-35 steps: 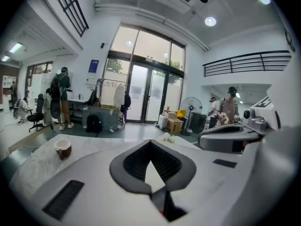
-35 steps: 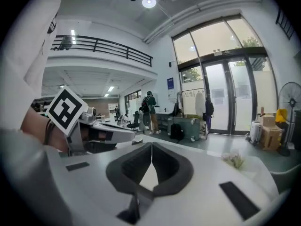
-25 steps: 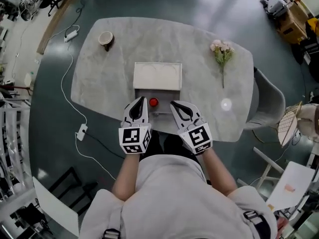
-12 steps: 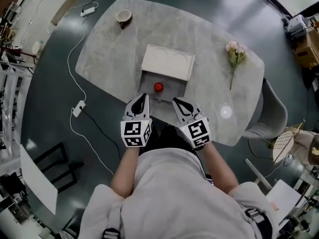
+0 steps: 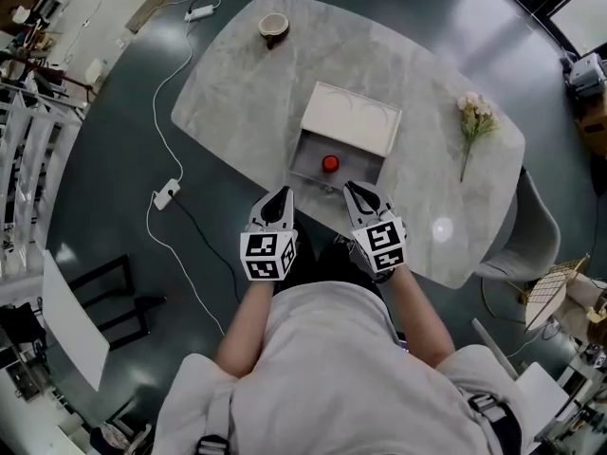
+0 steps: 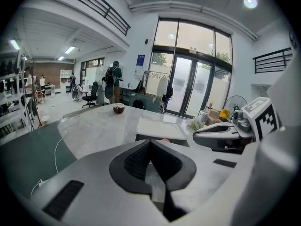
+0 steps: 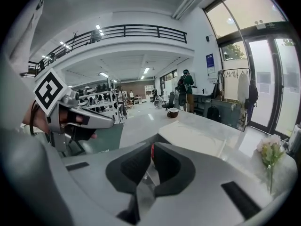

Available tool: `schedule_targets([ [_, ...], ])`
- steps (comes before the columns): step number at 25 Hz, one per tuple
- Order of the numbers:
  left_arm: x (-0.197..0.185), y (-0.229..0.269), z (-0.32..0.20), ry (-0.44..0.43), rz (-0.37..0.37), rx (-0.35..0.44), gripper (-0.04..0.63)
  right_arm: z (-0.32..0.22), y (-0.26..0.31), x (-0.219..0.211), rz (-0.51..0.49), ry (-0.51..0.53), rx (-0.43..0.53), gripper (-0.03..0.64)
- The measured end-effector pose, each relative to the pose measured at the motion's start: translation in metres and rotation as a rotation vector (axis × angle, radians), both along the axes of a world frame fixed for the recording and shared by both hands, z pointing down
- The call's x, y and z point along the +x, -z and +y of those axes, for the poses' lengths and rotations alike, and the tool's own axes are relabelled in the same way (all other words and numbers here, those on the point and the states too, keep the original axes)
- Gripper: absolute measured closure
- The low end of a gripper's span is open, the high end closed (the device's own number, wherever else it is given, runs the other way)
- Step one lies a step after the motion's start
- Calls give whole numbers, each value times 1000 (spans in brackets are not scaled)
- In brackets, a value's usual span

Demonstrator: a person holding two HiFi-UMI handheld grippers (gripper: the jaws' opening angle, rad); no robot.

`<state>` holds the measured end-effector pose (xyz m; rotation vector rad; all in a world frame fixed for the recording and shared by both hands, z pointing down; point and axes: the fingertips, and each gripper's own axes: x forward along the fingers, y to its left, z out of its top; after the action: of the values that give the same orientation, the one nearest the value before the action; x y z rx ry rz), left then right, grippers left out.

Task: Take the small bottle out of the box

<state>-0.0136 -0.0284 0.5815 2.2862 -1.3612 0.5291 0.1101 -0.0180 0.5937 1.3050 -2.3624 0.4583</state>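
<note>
A small bottle with a red cap (image 5: 329, 163) stands in the open grey box (image 5: 308, 164) on the marble table; the box's white lid (image 5: 353, 118) is folded back behind it. My left gripper (image 5: 282, 195) hangs at the table's near edge, just left of the box front, shut and empty. My right gripper (image 5: 352, 189) is shut too, its tips at the box's front right, apart from the bottle. In the left gripper view the lid (image 6: 160, 128) lies ahead of the left gripper (image 6: 150, 142). In the right gripper view a red sliver shows beyond the right gripper (image 7: 152, 147).
A brown bowl (image 5: 273, 27) sits at the table's far left and a flower sprig (image 5: 471, 118) at the right. A white cable and power strip (image 5: 166, 194) lie on the dark floor to the left. A grey chair (image 5: 517, 245) stands to the right.
The head view has swung, so the table and box sit higher and further right in the picture. Both grippers stay shut side by side at the near edge, a little closer to the box.
</note>
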Motion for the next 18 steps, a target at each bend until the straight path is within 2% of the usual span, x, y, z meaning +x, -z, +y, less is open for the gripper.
schedule_targets([
  [8,-19,0,-6,24,7,-11,572,-11,-11,-12,26,-15,-9,583],
  [11,-25,-1,-8,29,4,-16,572,-16,-24,-15,48,-10,-36,530],
  [18,-30,-13,-11,25,-5,-44,572,-28,-37,-20,76,-15,-86,479],
])
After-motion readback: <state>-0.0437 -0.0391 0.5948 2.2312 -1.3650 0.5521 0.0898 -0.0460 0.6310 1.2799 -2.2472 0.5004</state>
